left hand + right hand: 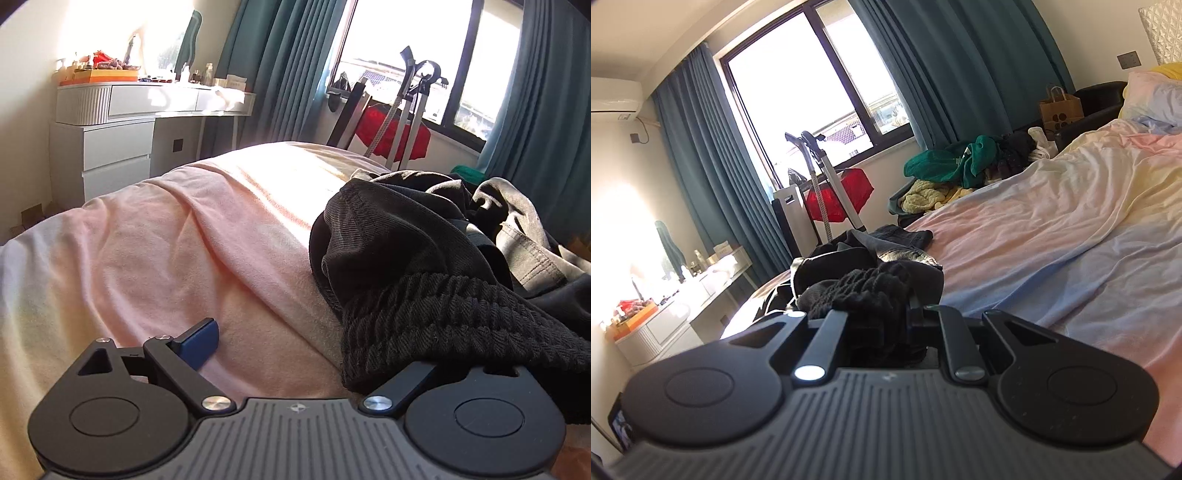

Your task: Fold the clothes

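- Right gripper (875, 317): fingers clamped on black ribbed waistband (871, 291), bunched at 12 o'clock.
- Left gripper (314, 343): fingers spread wide, nothing pinched; black garment (406, 258) on bed (184, 240) at 2 o'clock, draped over its right finger.
- Left is nearer the free edge.

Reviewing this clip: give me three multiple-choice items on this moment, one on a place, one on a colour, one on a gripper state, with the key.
1. Where does the black ribbed garment lie?
A. on the bed
B. on the dresser
C. on the floor

2. What colour are the curtains?
A. red
B. teal
C. white

3. How is the right gripper?
A. wide open, empty
B. out of view
C. shut on black fabric

Key: 1 A, it rests on the pink sheet; 2 B, teal folds flank the window; 3 C, its fingers pinch the ribbed cloth.
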A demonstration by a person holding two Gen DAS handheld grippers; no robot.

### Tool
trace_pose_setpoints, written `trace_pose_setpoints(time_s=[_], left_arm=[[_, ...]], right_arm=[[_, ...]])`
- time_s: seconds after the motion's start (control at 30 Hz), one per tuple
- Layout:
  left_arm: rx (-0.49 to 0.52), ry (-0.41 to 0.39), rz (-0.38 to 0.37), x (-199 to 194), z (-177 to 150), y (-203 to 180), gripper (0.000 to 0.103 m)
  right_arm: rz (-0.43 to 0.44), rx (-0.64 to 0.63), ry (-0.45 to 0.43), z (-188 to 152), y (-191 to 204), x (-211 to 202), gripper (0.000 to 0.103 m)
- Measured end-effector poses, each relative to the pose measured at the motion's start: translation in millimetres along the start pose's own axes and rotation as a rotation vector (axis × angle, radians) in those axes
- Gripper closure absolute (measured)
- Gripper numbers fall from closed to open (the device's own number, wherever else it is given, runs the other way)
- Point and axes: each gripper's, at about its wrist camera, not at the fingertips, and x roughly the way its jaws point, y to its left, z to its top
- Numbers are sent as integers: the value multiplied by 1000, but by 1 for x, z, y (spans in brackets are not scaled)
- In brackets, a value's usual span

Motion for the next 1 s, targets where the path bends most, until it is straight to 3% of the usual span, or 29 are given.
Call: trace_pose_setpoints(time_s=[0.1,0.13,0.2,0.27,0.33,0.5,0.7,0.83,1.0], left_arm=[[-43,-6,-16,2,10,4,13],[-51,1,-31,3,12,1,20],[-55,22,-70,7,19,-5,37],[-21,25,-96,4,28,-12,65],[16,7,-118,-1,37,-18,87],[8,-76,-137,-26,74,-17,92],[126,-157,-40,-51,143,6,94],[150,-188,24,-57,206,35,94],[138,-185,95,-38,270,76,93]], right_arm=[[-32,14,53,-7,-6,6,89],[-33,19,66,-9,-7,6,89],[-34,18,83,-13,-6,5,90],[-36,0,95,-17,-2,2,90],[-31,-12,115,-21,1,0,90],[16,-41,186,-33,16,-12,89],[181,-38,214,-48,64,-31,87],[336,-4,244,-67,124,-27,86],[491,64,300,-97,208,7,86]])
